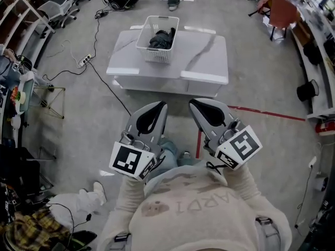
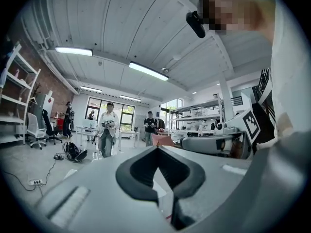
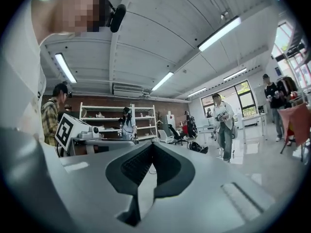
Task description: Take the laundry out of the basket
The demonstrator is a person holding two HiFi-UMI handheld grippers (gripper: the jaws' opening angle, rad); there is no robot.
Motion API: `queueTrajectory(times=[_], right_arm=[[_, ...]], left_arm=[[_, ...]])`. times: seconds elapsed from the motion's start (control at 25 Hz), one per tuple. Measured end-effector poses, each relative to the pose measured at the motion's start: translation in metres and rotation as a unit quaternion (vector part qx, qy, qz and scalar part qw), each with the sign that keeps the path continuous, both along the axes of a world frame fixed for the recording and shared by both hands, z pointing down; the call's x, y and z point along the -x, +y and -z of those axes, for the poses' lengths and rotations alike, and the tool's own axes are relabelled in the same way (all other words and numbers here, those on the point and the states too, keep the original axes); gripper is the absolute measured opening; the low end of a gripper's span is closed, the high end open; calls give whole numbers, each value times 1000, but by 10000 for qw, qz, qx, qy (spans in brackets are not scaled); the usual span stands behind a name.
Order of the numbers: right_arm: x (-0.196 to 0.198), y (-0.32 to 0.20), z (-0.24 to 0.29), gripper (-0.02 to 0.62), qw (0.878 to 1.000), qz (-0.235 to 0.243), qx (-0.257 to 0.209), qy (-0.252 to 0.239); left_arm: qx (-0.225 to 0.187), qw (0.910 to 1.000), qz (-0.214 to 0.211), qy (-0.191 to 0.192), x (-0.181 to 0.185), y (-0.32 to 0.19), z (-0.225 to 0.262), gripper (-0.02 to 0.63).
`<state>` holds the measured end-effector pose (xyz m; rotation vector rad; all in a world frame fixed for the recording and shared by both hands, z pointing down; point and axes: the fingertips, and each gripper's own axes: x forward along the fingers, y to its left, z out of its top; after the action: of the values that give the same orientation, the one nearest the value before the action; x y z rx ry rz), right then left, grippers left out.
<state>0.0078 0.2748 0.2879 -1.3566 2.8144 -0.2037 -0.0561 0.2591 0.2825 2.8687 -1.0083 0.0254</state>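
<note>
A white slatted basket [image 1: 148,50] stands at the far left of a white marble-look table [image 1: 201,56] ahead of me. Dark laundry [image 1: 161,39] lies bunched inside it. My left gripper [image 1: 159,105] and right gripper [image 1: 194,103] are held side by side close to my body, well short of the table, and both point toward it. In the left gripper view the jaws of the left gripper [image 2: 156,148] meet at the tip with nothing between them. The right gripper [image 3: 152,143] is likewise shut and empty in its own view.
A power strip [image 1: 85,60] and its black cable trail across the floor left of the table. A red tape line [image 1: 261,112] runs on the floor to the right. Office chairs [image 1: 58,9] stand at far left, an orange chair [image 1: 282,12] at far right. A person [image 2: 108,128] stands in the room.
</note>
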Motion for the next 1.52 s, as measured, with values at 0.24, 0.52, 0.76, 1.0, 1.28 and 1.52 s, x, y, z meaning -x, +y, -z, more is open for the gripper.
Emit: queueTrajectory(times=[0.24,0.52,0.76,1.0,1.28,1.52], right_arm=[[16,32,13,28,9995,255,-137,-85],[19,48,25,28,9997,94,-227,-51],[44,56,32,28,9997,-34,-175,-192],[70,64,24,28,9999,-94,-62,-111],[93,71,21,26,9997,-239,-27,10],[114,78,22,26,9998,-197,-68,51]], left_arm=[[-71,9998,121,-125,9,34,7,0],[-170,9997,-148,-59,7,47,24,0],[-223,9990,-315,-239,32,52,27,0],[-135,9990,-390,-198,59,58,22,0],[-111,9991,-402,-101,91,67,22,0],[-102,9992,-374,-37,110,72,19,0]])
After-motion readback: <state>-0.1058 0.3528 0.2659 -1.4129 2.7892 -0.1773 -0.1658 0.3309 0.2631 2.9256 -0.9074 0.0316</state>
